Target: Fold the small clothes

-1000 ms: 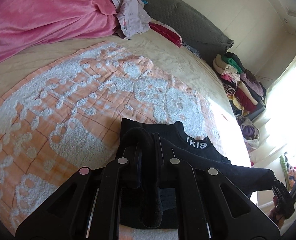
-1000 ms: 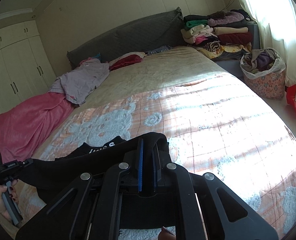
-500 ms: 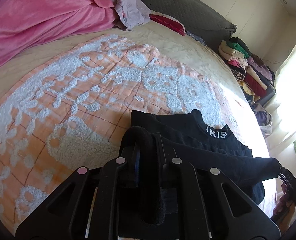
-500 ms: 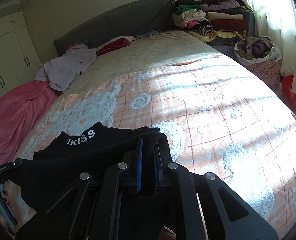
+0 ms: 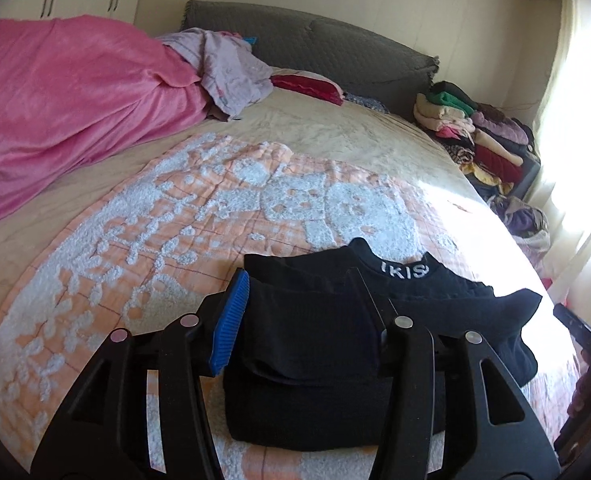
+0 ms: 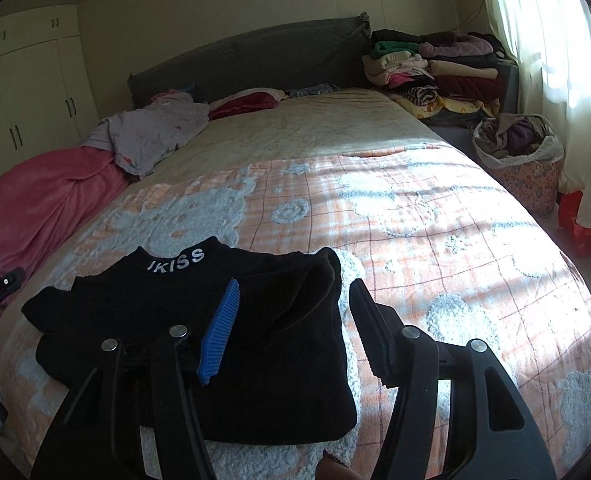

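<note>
Both claws have just been opening, and the pictures suggest why: the black top (image 5: 311, 344) lies settled on the orange-and-white bedspread (image 5: 143, 264), so the fold looks laid down and the cloth let go. In the left wrist view the left gripper (image 5: 301, 304) fills the lower centre of the frame with its jaws apart; the folded edge of the top sits in the gap between them, but the blue ribbed pad (image 5: 231, 320) on the left finger stands clear of the fabric, so nothing is pinched. In the right wrist view the right gripper (image 6: 295, 316) is spread likewise, its blue pad over the garment and its dark finger out over the bare bedspread at the right of the cloth, gripping nothing. The top occupies the lower left and centre of that frame, near the foot end of the bed. It is a dark ribbed knit, doubled over so that the lower half lies as a thick rectangular slab, with the collar (image 6: 175, 259) at its far edge showing white letters. One sleeve or corner sticks out unevenly at the right in the left wrist view, so by my judgement the fold is not yet tidy. A pink blanket (image 5: 67, 108) lies bunched at the upper left there, well apart.
</note>
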